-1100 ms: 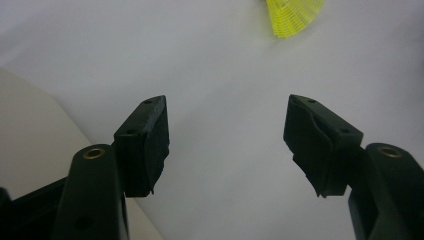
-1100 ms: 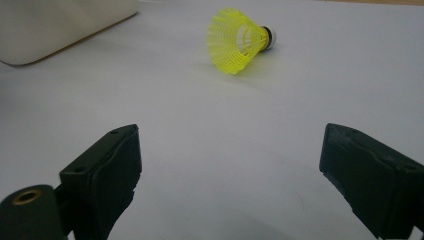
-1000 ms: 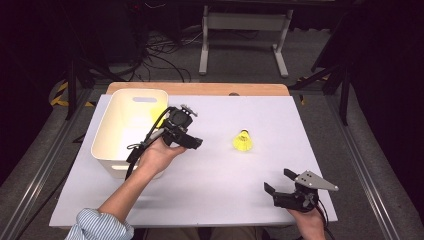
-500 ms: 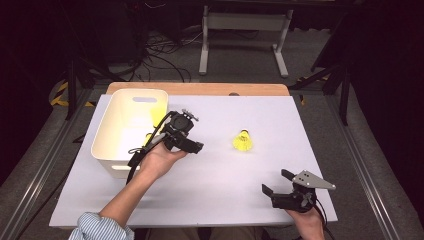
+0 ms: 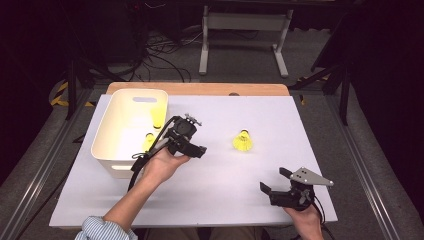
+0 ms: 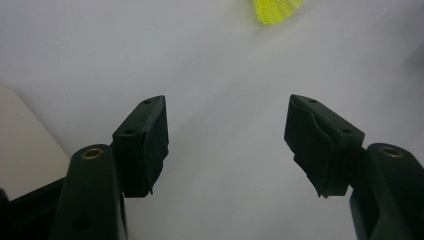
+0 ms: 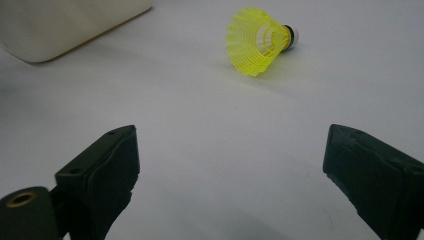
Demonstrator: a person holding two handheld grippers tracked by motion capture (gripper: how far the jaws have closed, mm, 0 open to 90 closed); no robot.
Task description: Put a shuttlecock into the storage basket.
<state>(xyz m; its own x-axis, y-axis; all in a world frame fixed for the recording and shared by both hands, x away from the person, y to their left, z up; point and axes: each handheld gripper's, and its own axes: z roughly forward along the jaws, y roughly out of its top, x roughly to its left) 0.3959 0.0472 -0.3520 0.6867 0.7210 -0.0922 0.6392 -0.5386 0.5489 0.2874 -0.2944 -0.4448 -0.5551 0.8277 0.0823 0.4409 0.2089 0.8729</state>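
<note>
Shuttlecock (image 5: 243,141) lies on its side mid-counter, well beyond the left gripper (image 5: 192,145), the nearer; both grippers' fingers released, right gripper (image 5: 274,183) near the front edge.

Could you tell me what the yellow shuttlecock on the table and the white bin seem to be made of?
The shuttlecock looks like plastic: its bright yellow skirt is an open moulded mesh, with a pale, rounded cap. The bin appears to be smooth, matt plastic or possibly coated metal, judging by its rounded corners and cut-out handle slot; the look leaves it open.
</note>
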